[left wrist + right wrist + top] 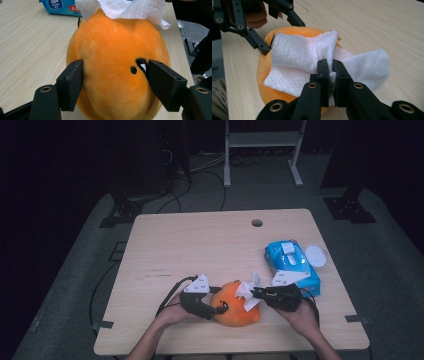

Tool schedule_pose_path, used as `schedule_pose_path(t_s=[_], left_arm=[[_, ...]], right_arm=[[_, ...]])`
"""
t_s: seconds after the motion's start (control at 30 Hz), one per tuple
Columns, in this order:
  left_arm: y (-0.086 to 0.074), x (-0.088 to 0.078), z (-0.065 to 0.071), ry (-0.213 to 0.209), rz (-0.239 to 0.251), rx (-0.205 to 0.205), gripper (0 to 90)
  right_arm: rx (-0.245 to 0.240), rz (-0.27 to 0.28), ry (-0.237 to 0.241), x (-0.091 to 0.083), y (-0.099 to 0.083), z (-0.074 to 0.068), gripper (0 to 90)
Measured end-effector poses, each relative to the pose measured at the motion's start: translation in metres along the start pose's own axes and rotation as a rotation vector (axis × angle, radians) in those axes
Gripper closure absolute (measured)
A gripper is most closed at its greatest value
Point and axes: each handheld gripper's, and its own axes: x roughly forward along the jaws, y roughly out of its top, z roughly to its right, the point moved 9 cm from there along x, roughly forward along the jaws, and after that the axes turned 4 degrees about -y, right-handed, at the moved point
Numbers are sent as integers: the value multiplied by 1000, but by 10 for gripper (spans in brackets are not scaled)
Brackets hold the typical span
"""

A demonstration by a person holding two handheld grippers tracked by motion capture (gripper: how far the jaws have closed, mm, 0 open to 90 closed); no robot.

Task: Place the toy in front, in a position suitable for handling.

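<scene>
Left tongs (112,82) pinching orange plush (117,65), right tongs (331,68) clamping tissue (312,55), pale wood table (200,245), dark room

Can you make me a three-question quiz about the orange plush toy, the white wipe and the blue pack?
1. Where is the blue pack?
A. Right of the orange plush toy
B. Under the table
C. On the toy

2. What colour is the wipe?
A. Green
B. White
C. Red

3. What is the right tool doing?
A. Standing wide open
B. Pinching the wipe
C. Holding the pack

Answers: 1 A, in the high view the pack lies right of the toy. 2 B, the wipe draped on the toy is white. 3 B, its jaws are closed on a fold of the wipe.
</scene>
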Motion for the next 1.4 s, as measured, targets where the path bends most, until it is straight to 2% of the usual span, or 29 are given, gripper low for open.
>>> schedule_pose_path(t_s=[0.03,0.13,0.2,0.33,0.4,0.57,0.7,0.8,0.93,1.03,1.13,1.23,1.4], left_arm=[[1,0,0,-4,0,-3,288],[12,-5,0,-30,33,-62,195],[17,-7,0,-32,56,-70,205],[9,-3,1,-16,25,-42,279],[6,-2,1,-14,26,-33,298],[5,-2,1,-9,26,-33,312],[5,0,3,-8,19,-15,317],[6,2,6,-6,10,14,329],[7,3,9,1,-5,41,334],[7,2,9,2,-3,37,335],[7,2,8,4,4,30,336],[9,5,10,4,11,40,336],[12,7,13,13,-4,60,335]], right_arm=[[8,4,4,0,0,-1,843],[-14,10,7,1,3,-9,843],[-30,26,22,0,7,-16,842],[-69,41,34,0,15,-28,842],[-68,33,34,2,12,-26,842],[13,16,43,0,-2,-10,843],[31,-13,18,-5,-12,-2,842],[21,3,22,-6,-7,-5,842],[-5,36,32,1,12,-12,842],[-10,48,29,8,22,-11,843],[-2,37,23,11,19,-6,843],[20,25,6,7,9,3,843],[6,12,-23,0,4,5,843]])
